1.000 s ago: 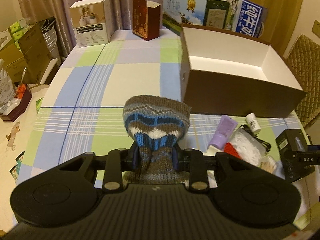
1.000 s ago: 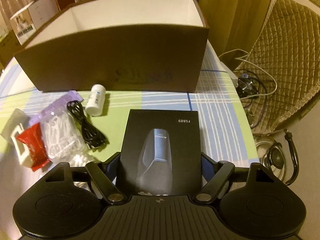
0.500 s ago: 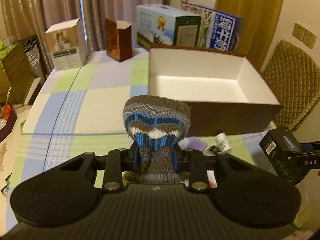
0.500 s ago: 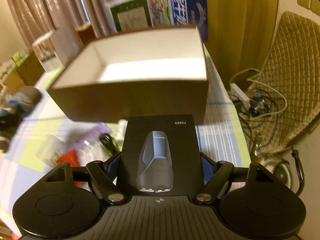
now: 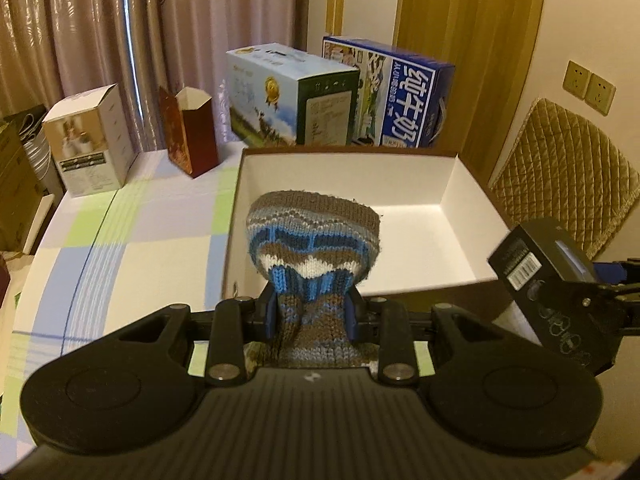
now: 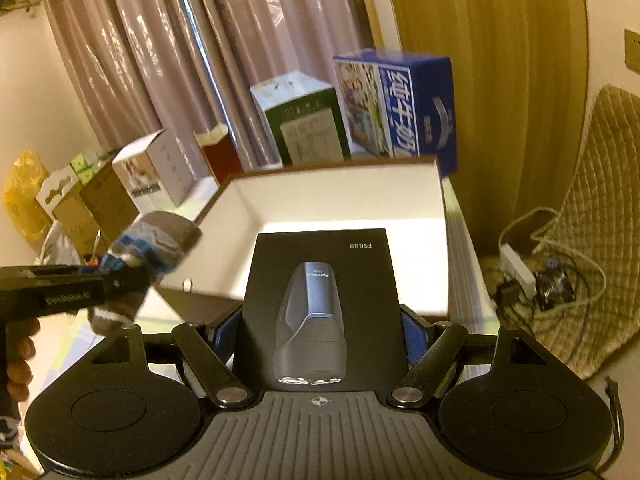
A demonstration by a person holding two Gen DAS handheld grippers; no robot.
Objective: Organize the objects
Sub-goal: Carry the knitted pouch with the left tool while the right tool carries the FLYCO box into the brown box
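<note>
Left wrist view, left tool (image 5: 312,312) clamping knitted sock (image 5: 314,240), over open box (image 5: 400,192).

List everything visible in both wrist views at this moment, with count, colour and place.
sock: 1, brown, blue and white knit, held over the near wall of the big box
shaver box: 1, black, held over the big box's near edge
big box: 1, brown outside, white inside, open, on the table
table: 1, blue, green and white check cloth
cartons: 2, one white-green, one blue, behind the big box
small box: 1, white, far left of table
red bag: 1, dark red, open, beside the small box
chair: 1, tan quilted, right of table
cables: several, on the floor at right
left tool: shut on sock
right tool: shut on shaver box
hand: 1, behind the left tool
</note>
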